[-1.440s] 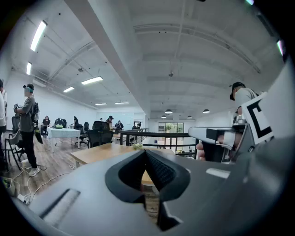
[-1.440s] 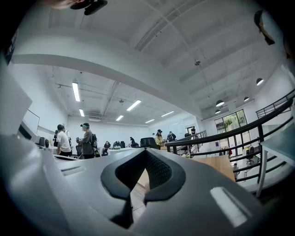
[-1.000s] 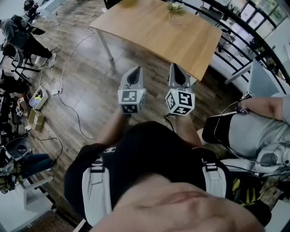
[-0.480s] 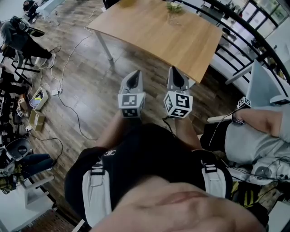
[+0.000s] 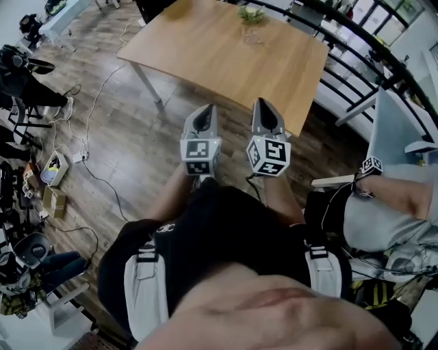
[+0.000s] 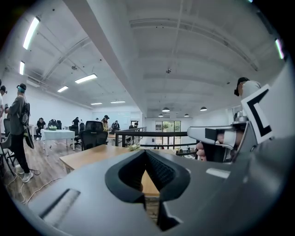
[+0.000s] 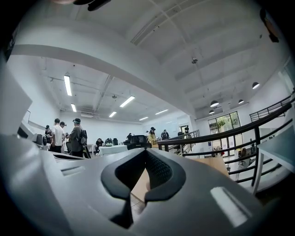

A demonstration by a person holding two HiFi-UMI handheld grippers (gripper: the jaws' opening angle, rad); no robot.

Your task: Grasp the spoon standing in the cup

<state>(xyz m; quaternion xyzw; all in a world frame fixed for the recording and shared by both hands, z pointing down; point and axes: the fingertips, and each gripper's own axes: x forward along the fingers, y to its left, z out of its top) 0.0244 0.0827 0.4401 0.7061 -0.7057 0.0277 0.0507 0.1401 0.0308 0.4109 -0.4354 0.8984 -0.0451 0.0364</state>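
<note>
A small cup with something greenish in it (image 5: pixel 251 16) stands near the far edge of the wooden table (image 5: pixel 226 55); it is too small to make out a spoon. The same cup (image 6: pixel 134 147) shows as a pale speck on the table in the left gripper view. Held side by side in front of the person's chest, short of the table's near edge, are my left gripper (image 5: pixel 202 113) and right gripper (image 5: pixel 266 107). Both point toward the table. In their own views the left gripper (image 6: pixel 145 152) and right gripper (image 7: pixel 146 151) have jaws meeting at the tips, with nothing between them.
A black railing (image 5: pixel 369 51) runs behind and right of the table. A seated person (image 5: pixel 383 202) with a marker cube is close on the right. Cables (image 5: pixel 96 102) and boxes (image 5: pixel 53 179) lie on the wood floor at left, where other people stand.
The head view has shifted, so the table sits a little lower and more to the left in frame. Both grippers stay side by side and shut, barely moved.
</note>
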